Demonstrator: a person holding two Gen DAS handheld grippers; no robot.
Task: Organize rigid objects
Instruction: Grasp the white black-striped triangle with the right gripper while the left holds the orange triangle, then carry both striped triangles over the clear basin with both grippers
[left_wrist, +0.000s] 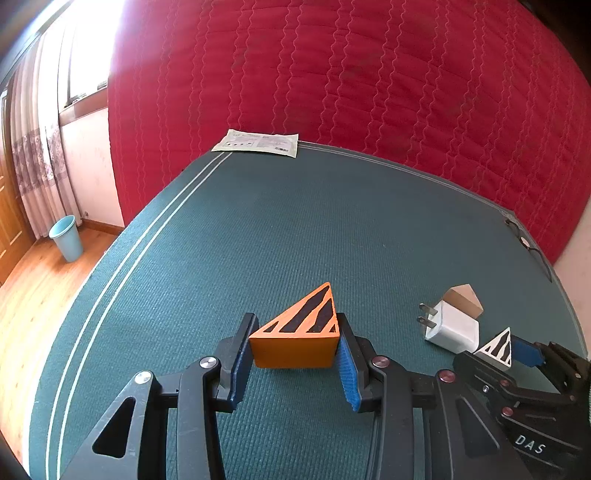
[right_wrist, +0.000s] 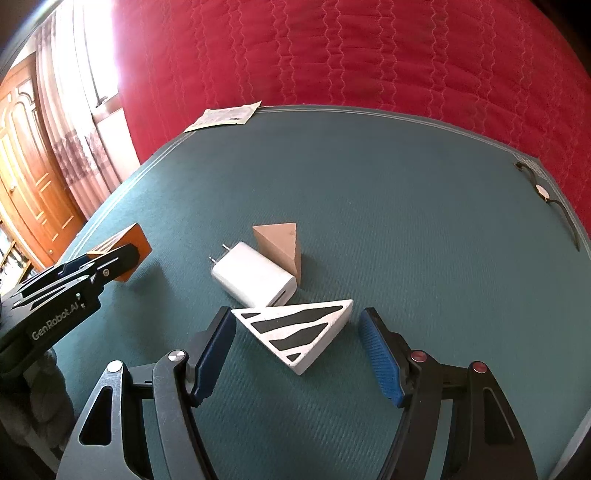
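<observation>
Fingers of the left gripper (left_wrist: 295, 356) pinch the orange wedge (left_wrist: 295, 345), low centre, apex toward upper right. Right gripper (right_wrist: 297, 350), spread, flanks the white striped wedge (right_wrist: 299, 330), apparently untouched, long axis running left to right, below the charger (right_wrist: 255, 277) and tan wedge (right_wrist: 282, 245) on the green mat (right_wrist: 406, 221).

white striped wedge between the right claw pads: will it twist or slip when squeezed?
The white striped wedge looks rigid, so probably no crushing. Its sides taper, so the right claw, still open, may twist it. It lies flat, unlikely to roll, but a nudge could push it into the charger.
</observation>
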